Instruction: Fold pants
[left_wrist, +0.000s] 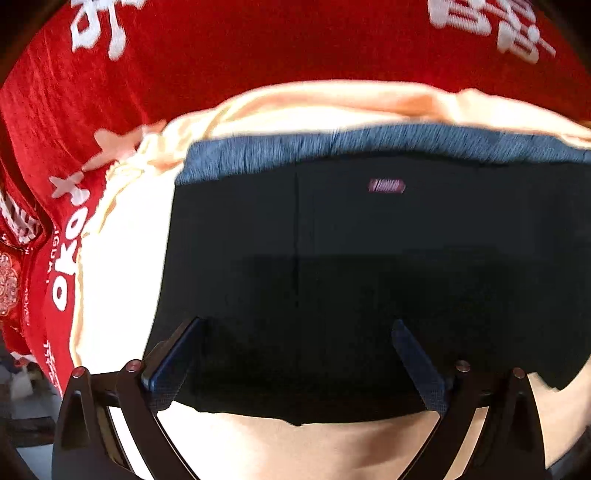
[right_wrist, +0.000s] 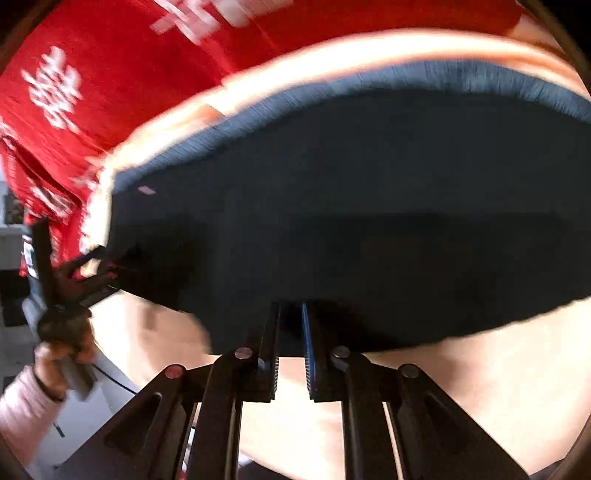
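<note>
The dark pants lie folded flat on a pale peach cloth, with a blue-grey ribbed waistband at the far edge and a small pink label. My left gripper is open, its fingers spread wide over the near edge of the pants. In the right wrist view the pants fill the middle. My right gripper is nearly closed on the near hem of the pants. The left gripper shows at the left edge, held by a hand.
A red cloth with white characters covers the area beyond the peach cloth; it also shows in the right wrist view. The table edge and floor show at the lower left. The view is motion-blurred.
</note>
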